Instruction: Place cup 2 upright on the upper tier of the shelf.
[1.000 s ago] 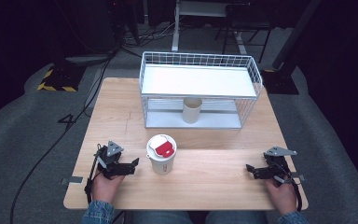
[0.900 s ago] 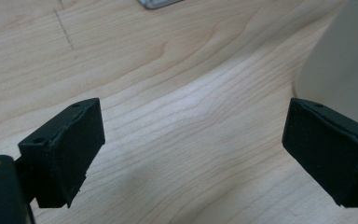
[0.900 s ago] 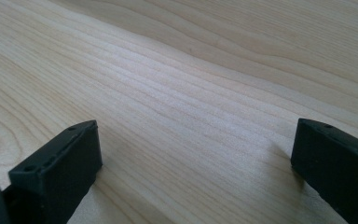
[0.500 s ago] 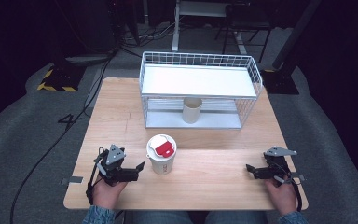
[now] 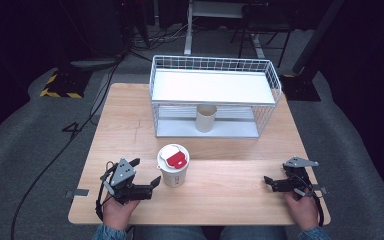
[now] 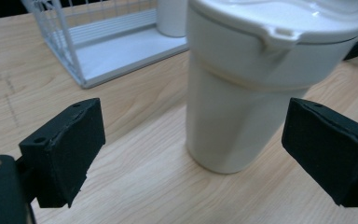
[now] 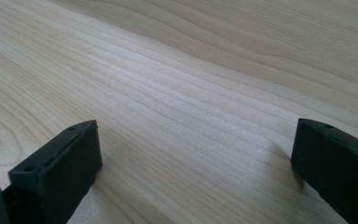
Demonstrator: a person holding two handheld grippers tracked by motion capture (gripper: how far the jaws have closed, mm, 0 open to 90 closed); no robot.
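Cup [image 5: 173, 167] time: white lidded cup w/ a red tab on the lid stands upright on the table [image 5: 230, 195], near the front edge, left of centre, just in front of the wire rack [image 5: 214, 95]. Left hand-held gripper [image 5: 146, 172] sits just beside it on its left, jaws spread wide, nothing pinched yet. From the left gripper view the cup [image 6: 251, 93] fills the gap ahead, offset toward the right pad [image 6: 331, 149], w/ the left pad [image 6: 65, 149] well clear, so the approach isn't centred. Right hand-held gripper [image 5: 269, 182] rests near the table's right front corner, well apart from the cup, jaws also spread, only bare wood [image 7: 191, 93] between them. Step in hand, I'd say: grab the cup w/ the left. To do it well, shift a bit so the body sits midway btwn the pads, go in level and below the lid rim, then close gently; a paper-type wall will likely buckle if squeezed hard, and a grip on the lid could pop it. Keep it vertical, since contents can't be seen. A second, plain cup [image 5: 206, 118] stands on the rack's lower shelf, possibly where this one is headed, tho that's a guess.
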